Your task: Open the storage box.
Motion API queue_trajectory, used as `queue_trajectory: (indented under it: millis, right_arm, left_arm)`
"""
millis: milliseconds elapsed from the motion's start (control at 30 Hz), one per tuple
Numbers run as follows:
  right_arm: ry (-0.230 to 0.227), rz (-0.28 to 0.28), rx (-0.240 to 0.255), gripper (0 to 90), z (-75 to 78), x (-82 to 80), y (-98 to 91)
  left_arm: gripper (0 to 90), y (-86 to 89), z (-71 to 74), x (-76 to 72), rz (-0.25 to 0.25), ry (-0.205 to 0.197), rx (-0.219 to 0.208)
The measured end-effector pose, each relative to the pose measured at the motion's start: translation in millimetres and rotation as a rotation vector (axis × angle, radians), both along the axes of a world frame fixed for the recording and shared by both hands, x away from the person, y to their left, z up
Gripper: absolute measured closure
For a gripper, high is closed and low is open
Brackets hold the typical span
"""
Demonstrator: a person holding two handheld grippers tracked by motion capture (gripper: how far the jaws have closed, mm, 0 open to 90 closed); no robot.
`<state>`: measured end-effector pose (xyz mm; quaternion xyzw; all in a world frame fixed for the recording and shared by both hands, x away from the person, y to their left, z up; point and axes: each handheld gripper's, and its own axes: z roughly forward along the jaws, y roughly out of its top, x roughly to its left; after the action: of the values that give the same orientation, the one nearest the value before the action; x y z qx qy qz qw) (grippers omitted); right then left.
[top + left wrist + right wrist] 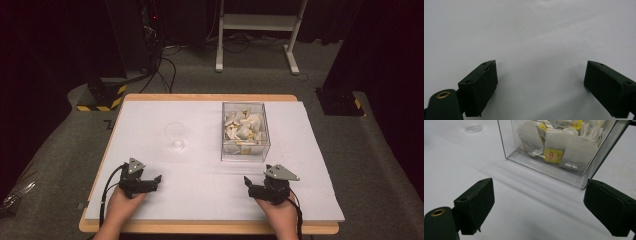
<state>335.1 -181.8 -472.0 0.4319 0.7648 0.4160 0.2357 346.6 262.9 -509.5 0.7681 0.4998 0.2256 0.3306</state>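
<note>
The work on the table looks as though it has barely begun, judging from how things lie. The left gripper [156, 179] rests low on the white table sheet [200, 175] near the person's edge, its jaws standing wide apart with nothing between them; in the left gripper view the two black jaws frame only bare white surface. The right gripper [247, 181] sits on the other side, also near the front edge, jaws likewise spread and empty, and it points toward the clear plastic box [245, 131], which stands just beyond it on the right half of the sheet. In the right gripper view the box [564, 150] is close ahead, and through its transparent wall the tea bags [554, 147] are plain to see, white sachets with yellow tags heaped loosely inside. A clear glass [175, 136] stands upright to the left of the box, well apart from both grippers, and it appears to be empty, though its transparency makes that hard to be sure of; its base [474, 129] shows faintly at the top left of the right gripper view. Nothing has been lifted out: every tea bag visible is in the box, and none lies on the sheet or in the glass. What is likely left is the whole job, reaching into the open top of the box, pinching one bag and carrying it across to the glass
</note>
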Motion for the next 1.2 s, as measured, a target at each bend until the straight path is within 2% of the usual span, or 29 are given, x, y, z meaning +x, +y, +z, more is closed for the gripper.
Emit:
queue_trajectory:
  millis: [367, 500, 667, 767, 867, 1100, 1200]
  right_arm:
    - [-0.001, 0.003, 0.025, 10.1, 3.1, 3.4, 4.4]
    - [0.000, 0.014, 0.016, 10.4, 3.7, 5.6, 7.2]
    - [0.009, -0.007, -0.006, 11.4, 5.8, 12.4, 8.8]
    - [0.022, -0.032, 0.017, 11.2, 6.3, 18.5, 9.3]
    - [0.029, -0.040, 0.015, 11.3, 7.7, 24.4, 12.1]
    - [0.028, -0.043, 0.009, 10.0, 8.2, 33.4, 16.6]
    - [0.030, -0.042, 0.028, 10.1, 9.8, 37.7, 17.8]
  left_arm:
    - [12.3, 0.0, 0.0, -0.1, -0.001, -0.001, 0.002]
    - [12.3, -0.1, 0.0, 0.0, 0.000, 0.000, -0.001]
    - [12.2, 0.0, 0.0, 0.2, 0.001, 0.002, -0.002]
    - [12.1, 0.3, 0.1, 0.3, 0.000, 0.002, 0.000]
    - [12.1, 0.1, 0.0, 0.3, 0.001, 0.004, -0.004]
    - [11.9, 0.3, -0.1, 0.5, -0.002, 0.007, -0.009]
    - [11.9, 0.2, -0.1, 0.5, -0.001, 0.006, -0.008]
